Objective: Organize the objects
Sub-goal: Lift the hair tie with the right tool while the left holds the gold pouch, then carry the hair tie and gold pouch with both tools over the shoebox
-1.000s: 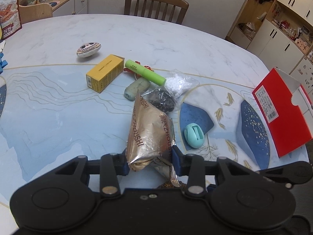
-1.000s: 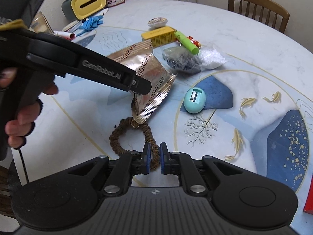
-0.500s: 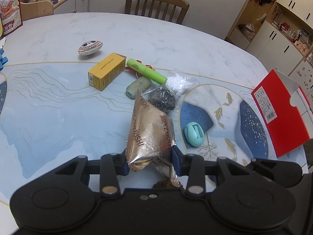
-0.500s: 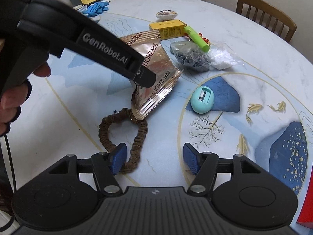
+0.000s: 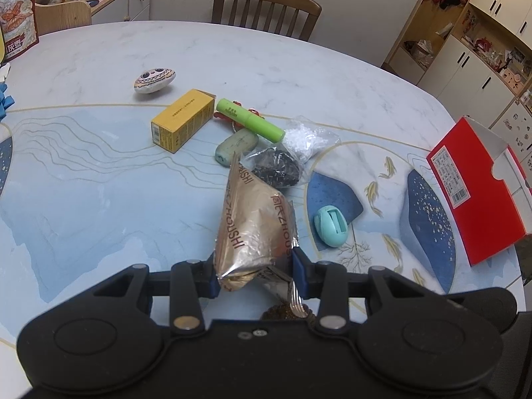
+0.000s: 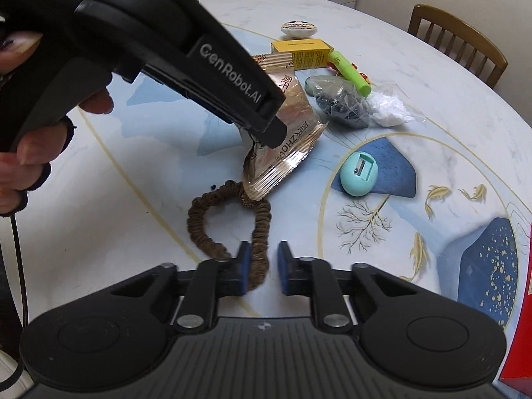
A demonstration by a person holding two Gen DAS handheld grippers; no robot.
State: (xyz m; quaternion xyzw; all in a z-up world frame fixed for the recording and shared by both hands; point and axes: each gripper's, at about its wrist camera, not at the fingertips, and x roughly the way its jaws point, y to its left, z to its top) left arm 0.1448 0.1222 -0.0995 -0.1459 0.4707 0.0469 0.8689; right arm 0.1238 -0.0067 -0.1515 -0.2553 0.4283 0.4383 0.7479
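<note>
The left tool (image 5: 254,274) is clamped on the near end of a gold foil snack bag (image 5: 256,226), which stands tilted with its far end raised and its lower seam touching the worktop (image 5: 99,183). The right tool (image 6: 262,267) is partly open, its 2 pads astride the near loop of a brown hair scrunchie (image 6: 229,226); the left pad touches the fabric, the right pad stands just clear, so nothing is gripped yet.

The step in hand looks like securing the scrunchie while the bag is held off it. The next move probably calls for closing the right pads squarely on the band, then drawing it out from under the bag's seam, which rests on the scrunchie's far edge.

The scrunchie is a soft, ruffled ring, flat and slightly folded, likely to sag when lifted. Right of it lies a mint egg-shaped pencil sharpener (image 6: 359,173). Farther off lie a bag of dark bits (image 5: 276,169), a green tube (image 5: 249,119) and a yellow box (image 5: 183,119); a red carton (image 5: 475,193) sits at the far right edge.
</note>
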